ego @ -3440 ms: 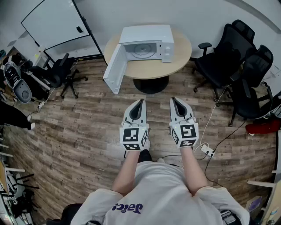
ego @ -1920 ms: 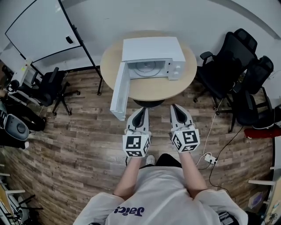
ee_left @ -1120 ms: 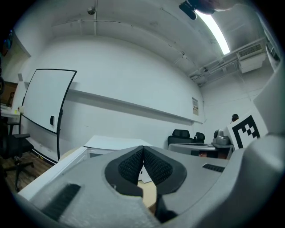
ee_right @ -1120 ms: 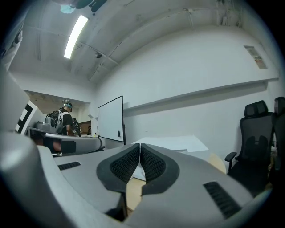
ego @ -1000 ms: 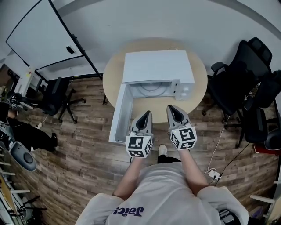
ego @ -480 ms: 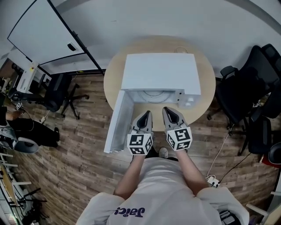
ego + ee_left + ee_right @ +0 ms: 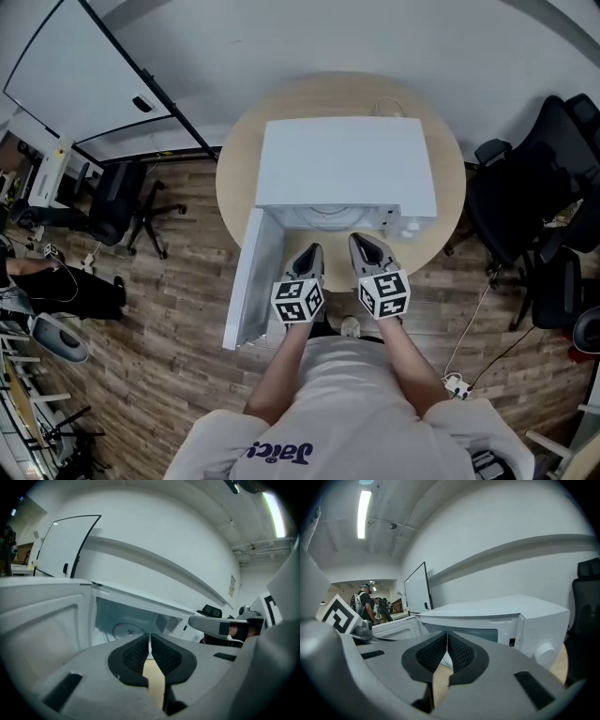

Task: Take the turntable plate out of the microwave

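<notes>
A white microwave [image 7: 347, 169] stands on a round wooden table [image 7: 234, 183] with its door [image 7: 246, 281] swung open to the left. The round glass turntable plate [image 7: 125, 630] lies inside the cavity; in the head view only a sliver of it [image 7: 328, 214] shows under the top. My left gripper [image 7: 312, 251] is shut and empty, just in front of the open cavity by the door. Beside it, my right gripper [image 7: 361, 242] is also shut and empty, before the cavity's right half. The left gripper [image 7: 149, 641] and right gripper [image 7: 447, 641] views both show the pads meeting.
Black office chairs [image 7: 525, 187] crowd the right side, and another chair [image 7: 122, 197] stands at the left. A whiteboard [image 7: 75, 66] leans by the wall. A power strip [image 7: 455, 384] with its cable lies on the wooden floor. People stand in the distance [image 7: 363, 603].
The person has walked up to the table. Both grippers have come down and forward to the microwave's open front, staying shut.
</notes>
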Demonstrator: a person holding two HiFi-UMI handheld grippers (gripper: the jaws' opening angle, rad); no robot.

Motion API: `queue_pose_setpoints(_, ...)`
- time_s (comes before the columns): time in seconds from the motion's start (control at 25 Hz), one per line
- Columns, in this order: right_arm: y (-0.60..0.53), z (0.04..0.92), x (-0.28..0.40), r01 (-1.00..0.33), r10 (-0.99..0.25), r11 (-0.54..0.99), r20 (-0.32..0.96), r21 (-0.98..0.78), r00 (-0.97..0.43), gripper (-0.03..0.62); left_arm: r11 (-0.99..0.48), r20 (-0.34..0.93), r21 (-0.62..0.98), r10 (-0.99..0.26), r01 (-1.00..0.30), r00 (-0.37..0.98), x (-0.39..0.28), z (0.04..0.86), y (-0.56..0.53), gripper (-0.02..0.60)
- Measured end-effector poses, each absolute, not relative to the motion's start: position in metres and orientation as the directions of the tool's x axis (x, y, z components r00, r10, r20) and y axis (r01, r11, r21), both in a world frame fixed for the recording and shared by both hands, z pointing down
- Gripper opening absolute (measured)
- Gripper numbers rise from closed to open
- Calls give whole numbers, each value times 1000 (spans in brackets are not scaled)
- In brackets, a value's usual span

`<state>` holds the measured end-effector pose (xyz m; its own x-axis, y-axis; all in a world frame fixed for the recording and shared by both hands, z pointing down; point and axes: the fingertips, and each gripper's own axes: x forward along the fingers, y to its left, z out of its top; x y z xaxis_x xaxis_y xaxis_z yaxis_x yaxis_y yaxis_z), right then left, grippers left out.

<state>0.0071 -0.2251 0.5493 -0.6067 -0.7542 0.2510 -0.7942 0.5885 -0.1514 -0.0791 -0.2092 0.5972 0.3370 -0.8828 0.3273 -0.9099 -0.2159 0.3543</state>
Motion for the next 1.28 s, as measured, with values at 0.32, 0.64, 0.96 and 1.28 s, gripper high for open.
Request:
queue_pose_setpoints(0.32,-255,572,11,-809,-748,568,315,-150,-584,18,-144,439,485,-813,-862,383,-80,663,-240,18)
queue_pose_setpoints(0.64,-266,590,10,-817,-735,554,366,-161,-571,18,-76,493,613,-741,-787,456,-70,709,-262,147)
queue_pose_setpoints(0.96,-273,602,12,-825,-724,542,408,-163,-556,18,164,367,895,-799,-415,477,-77,742,-285,190)
queue_pose_setpoints(1.28,-283,608,10,-837,-722,521,435,-168,-537,18,246,349,931,-812,-268,468,-83,760,-304,192)
